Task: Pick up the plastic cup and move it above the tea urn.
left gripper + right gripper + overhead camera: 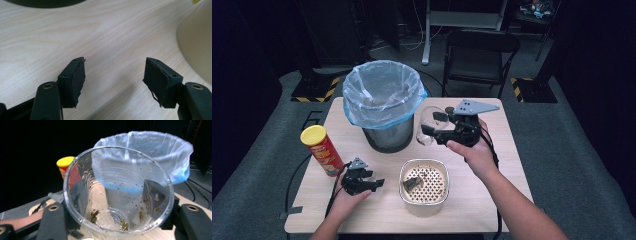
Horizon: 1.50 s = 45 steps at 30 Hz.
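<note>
High view: the right gripper (pixel 435 131) holds a clear cup (pixel 428 124) up off the worktop (pixel 492 165), just beside the bin (pixel 383 102) with its plastic liner. The cup is tilted, mouth turned back toward the person. Below it stands a strainer pot (pixel 424 186) with a dark scrap lying in it. The left gripper (pixel 374 184) rests low on the worktop between a red can (pixel 322 150) and the pot, its fingers apart and holding nothing.

Left gripper view: the two fingers (pixel 75 80) stand well apart over bare wood, with the pale wall of the pot (pixel 197 50) at the right edge.

Right gripper view: the fingers clamp the cup (pixel 117 192) from both sides. Brown dregs cling to its wall and bottom. The bin (pixel 160 152) lies just beyond its rim, the can (pixel 64 166) farther left.

The step in hand looks like binning the emptied cup. Next, the right hand should carry it over the bin's opening, then spread the fingers once it is clear of the rim.
</note>
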Motion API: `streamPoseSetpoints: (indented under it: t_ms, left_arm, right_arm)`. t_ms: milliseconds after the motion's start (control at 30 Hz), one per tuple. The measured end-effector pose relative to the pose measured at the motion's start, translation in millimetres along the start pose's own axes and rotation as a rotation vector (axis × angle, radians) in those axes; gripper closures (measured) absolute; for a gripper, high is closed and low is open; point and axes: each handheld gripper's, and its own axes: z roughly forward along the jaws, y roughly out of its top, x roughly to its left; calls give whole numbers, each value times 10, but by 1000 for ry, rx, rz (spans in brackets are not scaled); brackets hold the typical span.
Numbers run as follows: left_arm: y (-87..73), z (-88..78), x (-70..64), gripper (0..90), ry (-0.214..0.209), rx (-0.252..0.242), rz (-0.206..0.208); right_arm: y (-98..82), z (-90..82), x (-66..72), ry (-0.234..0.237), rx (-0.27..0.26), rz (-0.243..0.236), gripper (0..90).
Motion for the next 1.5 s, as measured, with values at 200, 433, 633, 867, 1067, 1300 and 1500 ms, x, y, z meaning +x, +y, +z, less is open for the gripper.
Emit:
streamPoseSetpoints:
  t_ms: [200, 433, 633, 867, 1067, 1300, 1500]
  left_arm:
    - [-6, 20, -9, 335, 10, 0, 19]
    - [-16, 28, -29, 333, 21, -4, 35]
    - [-29, 29, -33, 330, 24, -10, 64]
    - [-47, 40, -64, 329, 46, -17, 93]
    - [-54, 35, -46, 329, 33, -27, 77]
    - [-61, 23, -47, 330, 33, -22, 85]
    - [-62, 21, -54, 329, 32, -20, 83]
  right_arm:
    - [376, 73, -17, -27, -10, -7, 359]
    - [778, 349, -94, -62, -39, -10, 360]
    - [946, 710, -192, -105, -50, -29, 357]
    - [975, 1138, -325, -110, -30, -9, 347]
    - [992, 1409, -392, -142, 3, -4, 346]
    - [962, 1630, -480, -170, 47, 13, 327]
    - [881, 1795, -490, -148, 108, 4, 192]
